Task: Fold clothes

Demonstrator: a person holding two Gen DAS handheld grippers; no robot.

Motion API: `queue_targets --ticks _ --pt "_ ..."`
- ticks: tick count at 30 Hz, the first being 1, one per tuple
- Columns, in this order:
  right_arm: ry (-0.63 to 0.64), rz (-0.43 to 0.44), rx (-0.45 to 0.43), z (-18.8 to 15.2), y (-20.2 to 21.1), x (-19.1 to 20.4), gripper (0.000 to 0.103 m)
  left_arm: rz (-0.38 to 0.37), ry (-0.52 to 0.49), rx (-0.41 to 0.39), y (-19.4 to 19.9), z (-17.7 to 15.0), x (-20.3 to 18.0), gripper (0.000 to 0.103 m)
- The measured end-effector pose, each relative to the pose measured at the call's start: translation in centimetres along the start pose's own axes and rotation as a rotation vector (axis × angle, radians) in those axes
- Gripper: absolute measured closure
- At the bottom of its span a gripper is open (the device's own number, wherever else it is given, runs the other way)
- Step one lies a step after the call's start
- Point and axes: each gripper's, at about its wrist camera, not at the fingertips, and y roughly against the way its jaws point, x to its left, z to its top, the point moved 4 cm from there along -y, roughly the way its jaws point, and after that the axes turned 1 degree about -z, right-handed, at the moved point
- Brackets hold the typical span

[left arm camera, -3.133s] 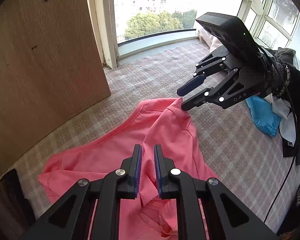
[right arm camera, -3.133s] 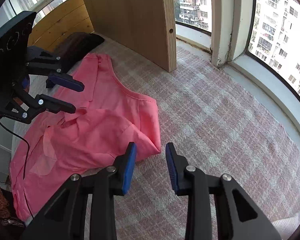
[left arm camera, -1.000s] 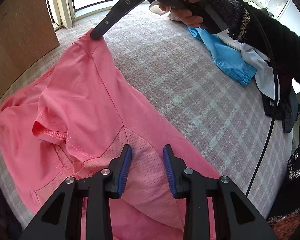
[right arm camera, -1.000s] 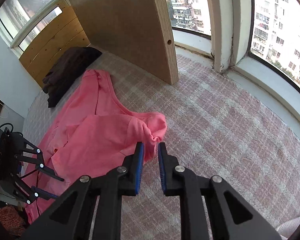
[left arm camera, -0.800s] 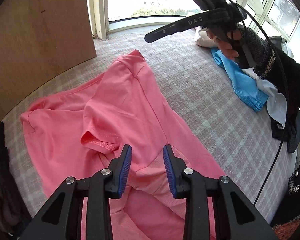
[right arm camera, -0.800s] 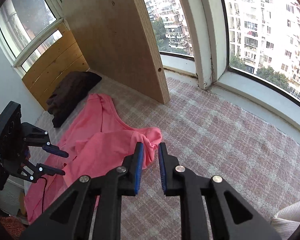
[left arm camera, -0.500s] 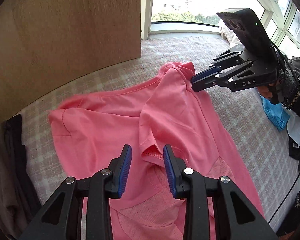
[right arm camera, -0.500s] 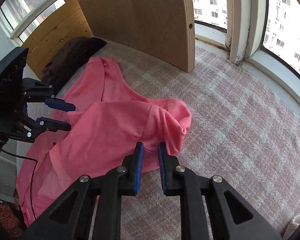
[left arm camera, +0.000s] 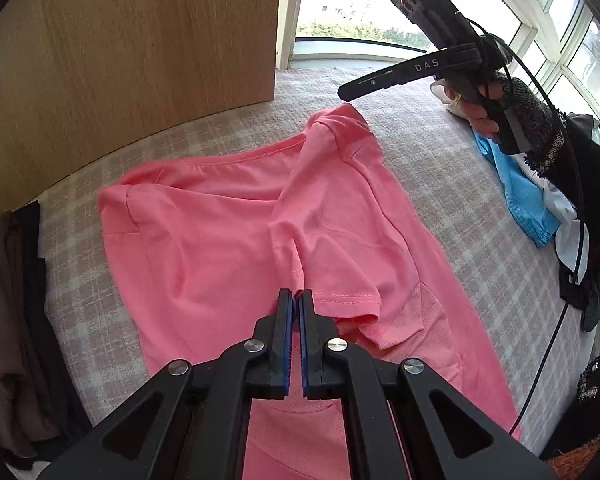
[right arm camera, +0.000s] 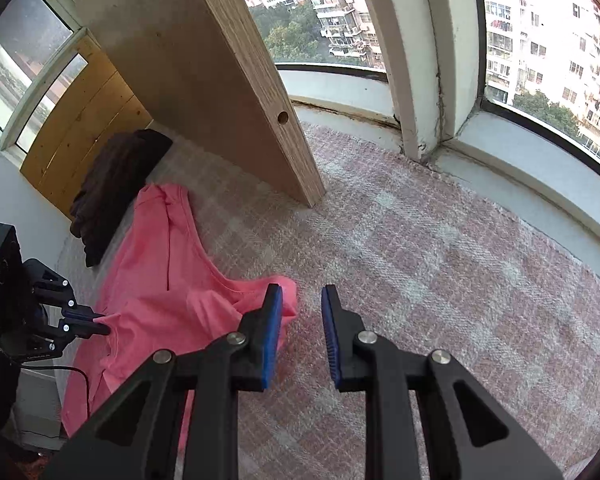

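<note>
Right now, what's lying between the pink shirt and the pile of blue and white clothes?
Only bare checked blanket. The left wrist view shows nothing resting on it between the pink shirt and the blue and white clothes.

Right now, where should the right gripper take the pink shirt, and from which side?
Likely the raised shoulder fold of the pink shirt, approached from the bare blanket side: it bunches up off the surface there. The right gripper, jaws opening and empty, sits right beside it.

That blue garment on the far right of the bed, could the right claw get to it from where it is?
Probably yes: the blue garment lies uncovered on the checked bed cover, the right claw hovers empty nearby with jaws opening, and only a dangling cable crosses close by.
</note>
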Motion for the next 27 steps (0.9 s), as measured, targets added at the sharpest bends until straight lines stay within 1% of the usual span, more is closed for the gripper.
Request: queue_targets --ticks 3,5,8,9,10,11,12,13,15,16,17,19,20,21,23,24,26,27 --pt "-0.014 0.034 0.059 0.0 -1.4 0.3 0.083 0.001 -0.012 0.013 -0.8 -0.1 -0.4 0.1" --pt "-0.025 0.072 0.079 -0.2 -1.8 0.5 0.083 0.001 -0.031 0.013 -1.1 0.1 -0.9 0.1" --pt "-0.026 0.099 0.099 -0.1 -2.1 1.1 0.083 0.012 -0.051 0.018 -1.4 0.5 -1.2 0.1" --pt "-0.009 0.095 0.098 0.0 -2.1 1.3 0.083 0.007 -0.051 0.016 -1.4 0.6 -1.2 0.1" --pt "0.013 0.081 0.094 0.1 -2.1 1.6 0.084 0.004 -0.052 0.015 -1.3 0.6 -1.2 0.1" --pt "0.037 0.052 0.086 0.2 -2.0 1.8 0.09 0.003 -0.052 0.013 -1.3 0.7 -1.1 0.1" --pt "0.056 0.02 0.075 0.4 -1.8 1.8 0.1 0.002 -0.048 0.009 -1.2 0.8 -1.0 0.1" --pt "0.07 -0.005 0.05 0.7 -1.3 1.8 0.1 0.001 -0.043 0.005 -1.2 0.8 -0.9 0.1" --pt "0.065 -0.026 -0.023 1.6 0.0 1.1 0.1 -0.001 -0.034 -0.003 -1.0 1.0 -0.7 0.1" --pt "0.049 -0.025 -0.03 1.9 0.1 0.6 0.1 -0.002 -0.029 -0.003 -1.1 1.0 -0.5 0.1" --pt "0.044 -0.032 -0.024 2.0 -0.1 0.4 0.1 -0.002 -0.022 0.002 -1.4 1.0 -0.3 0.1" --pt "0.074 -0.086 0.015 1.7 -1.3 0.6 0.1 0.015 -0.02 0.03 -2.2 0.7 0.0 0.1" --pt "0.065 -0.085 0.024 1.6 -1.7 0.5 0.1 0.022 -0.022 0.046 -2.6 0.5 0.2 0.1" --pt "0.041 -0.082 0.034 1.4 -1.8 0.3 0.097 0.029 -0.023 0.061 -3.0 0.3 0.3 0.1" --pt "0.001 -0.129 0.028 1.3 -1.4 -0.5 0.092 0.032 -0.015 0.062 -3.1 0.0 0.4 0.099" --pt "-0.009 -0.155 0.003 1.3 -0.7 -0.7 0.09 0.032 -0.007 0.054 -2.9 0.1 0.5 0.099" --pt "-0.026 -0.208 -0.067 1.1 1.4 -0.9 0.09 0.041 0.002 0.033 -2.1 0.2 0.7 0.099" --pt "-0.016 -0.215 -0.097 0.9 2.2 -0.5 0.089 0.044 0.008 0.023 -1.7 0.3 0.9 0.099"
